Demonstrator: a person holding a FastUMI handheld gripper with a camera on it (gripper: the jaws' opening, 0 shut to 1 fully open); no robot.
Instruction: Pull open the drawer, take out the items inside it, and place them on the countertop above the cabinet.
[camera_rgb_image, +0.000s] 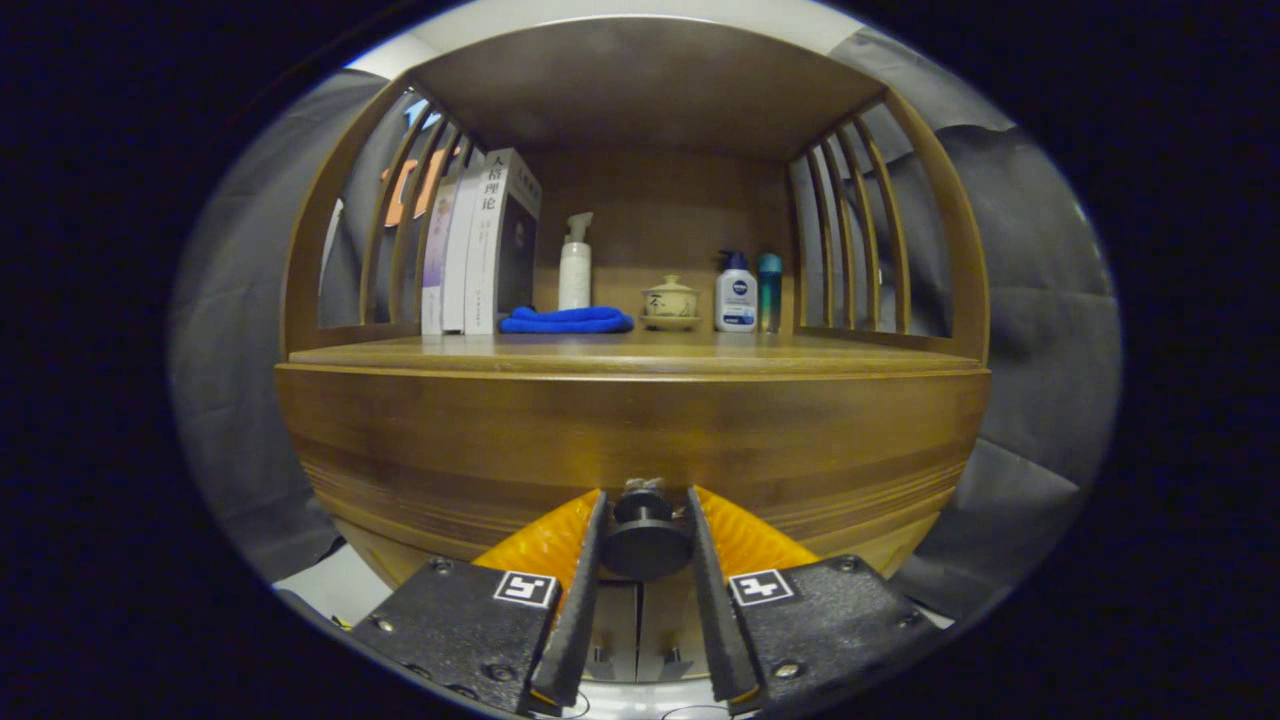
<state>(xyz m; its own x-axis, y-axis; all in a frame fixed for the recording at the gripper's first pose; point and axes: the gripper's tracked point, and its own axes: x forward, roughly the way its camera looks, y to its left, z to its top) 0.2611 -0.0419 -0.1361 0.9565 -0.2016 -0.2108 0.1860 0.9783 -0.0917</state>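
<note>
The wooden drawer front (640, 440) lies close ahead of me, directly beneath the countertop (640, 356) of the cabinet. Its dark round knob (645, 545) sits between my fingertips. My gripper (645, 505) is shut on that knob, with a finger pressing each side of it. The drawer's inside is hidden behind the front panel, so nothing in it shows.
At the back of the countertop stand upright books (480, 245), a white pump bottle (574, 265), a folded blue cloth (567, 320), a lidded tea cup (670, 300), a white lotion bottle (736, 293) and a teal bottle (769, 290). Slatted wooden sides (850, 230) and a wooden roof enclose the shelf.
</note>
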